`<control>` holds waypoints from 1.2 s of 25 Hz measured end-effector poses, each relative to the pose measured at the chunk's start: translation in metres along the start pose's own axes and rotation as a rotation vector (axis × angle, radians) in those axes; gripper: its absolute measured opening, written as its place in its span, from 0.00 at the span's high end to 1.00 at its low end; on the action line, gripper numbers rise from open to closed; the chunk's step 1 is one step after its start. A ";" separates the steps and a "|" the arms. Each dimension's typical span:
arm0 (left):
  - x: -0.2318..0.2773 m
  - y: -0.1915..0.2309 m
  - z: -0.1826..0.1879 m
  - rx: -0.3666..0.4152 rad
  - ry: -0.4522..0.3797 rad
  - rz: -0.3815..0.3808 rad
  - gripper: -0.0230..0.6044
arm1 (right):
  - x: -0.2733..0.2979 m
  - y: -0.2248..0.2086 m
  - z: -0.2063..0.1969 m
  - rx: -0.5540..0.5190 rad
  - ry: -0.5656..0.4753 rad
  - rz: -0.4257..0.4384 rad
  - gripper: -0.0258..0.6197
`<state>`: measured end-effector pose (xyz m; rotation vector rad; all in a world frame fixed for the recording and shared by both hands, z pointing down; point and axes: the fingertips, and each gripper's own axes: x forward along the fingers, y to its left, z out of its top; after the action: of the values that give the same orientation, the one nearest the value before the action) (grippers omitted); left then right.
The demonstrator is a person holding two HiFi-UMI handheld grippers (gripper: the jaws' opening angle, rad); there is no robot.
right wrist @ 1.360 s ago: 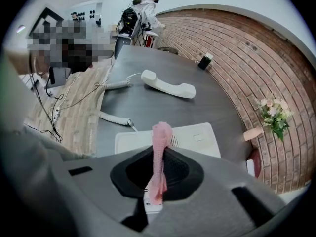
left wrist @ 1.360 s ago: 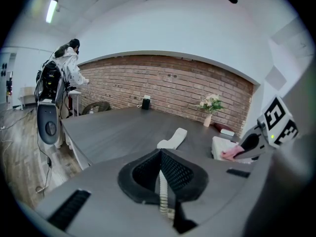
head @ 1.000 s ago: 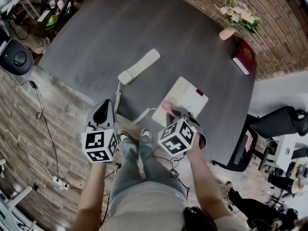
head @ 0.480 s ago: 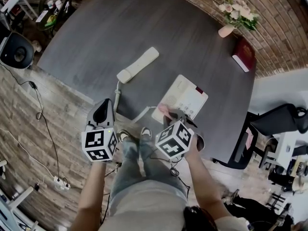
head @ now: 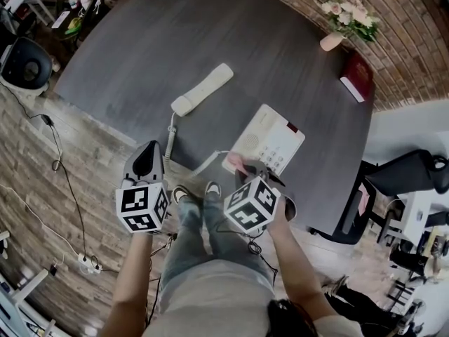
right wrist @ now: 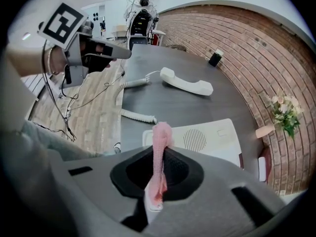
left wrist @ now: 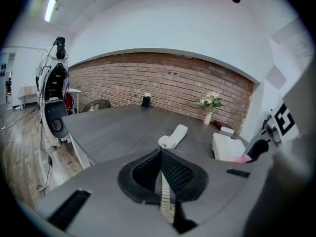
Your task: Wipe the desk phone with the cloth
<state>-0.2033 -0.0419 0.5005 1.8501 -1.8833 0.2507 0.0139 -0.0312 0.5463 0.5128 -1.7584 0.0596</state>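
The white phone base (head: 270, 142) sits near the front edge of the dark table (head: 175, 41). Its handset (head: 202, 90) lies off the hook farther back, joined to it by a coiled cord (head: 170, 135). My right gripper (head: 245, 166) is shut on a pink cloth (right wrist: 161, 142), which hangs at the near left corner of the phone base (right wrist: 207, 139). My left gripper (head: 149, 152) is shut and holds nothing, hovering off the table's front edge left of the cord. In the left gripper view the handset (left wrist: 174, 135) lies straight ahead.
A vase of flowers (head: 344, 20) and a red book (head: 356, 79) stand at the table's far right. A black office chair (head: 407, 177) is to the right. On the wood floor lie cables and a power strip (head: 84, 264), and a black round device (head: 24, 65) sits at the left.
My right gripper and the cloth have drawn back slightly from over the phone's corner towards its near edge. The left gripper has barely moved.
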 end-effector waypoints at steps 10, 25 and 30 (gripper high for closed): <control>-0.004 0.001 -0.002 -0.006 -0.001 0.004 0.96 | 0.001 0.022 -0.002 -0.012 0.006 0.045 0.92; -0.007 -0.001 -0.006 -0.011 0.004 0.003 0.96 | 0.000 0.042 -0.004 -0.013 0.008 0.093 0.92; -0.008 -0.002 -0.007 -0.012 0.003 0.005 0.96 | -0.003 0.048 -0.004 -0.004 0.002 0.118 0.92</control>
<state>-0.2003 -0.0316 0.5023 1.8359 -1.8833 0.2430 0.0008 0.0145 0.5554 0.4058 -1.7853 0.1389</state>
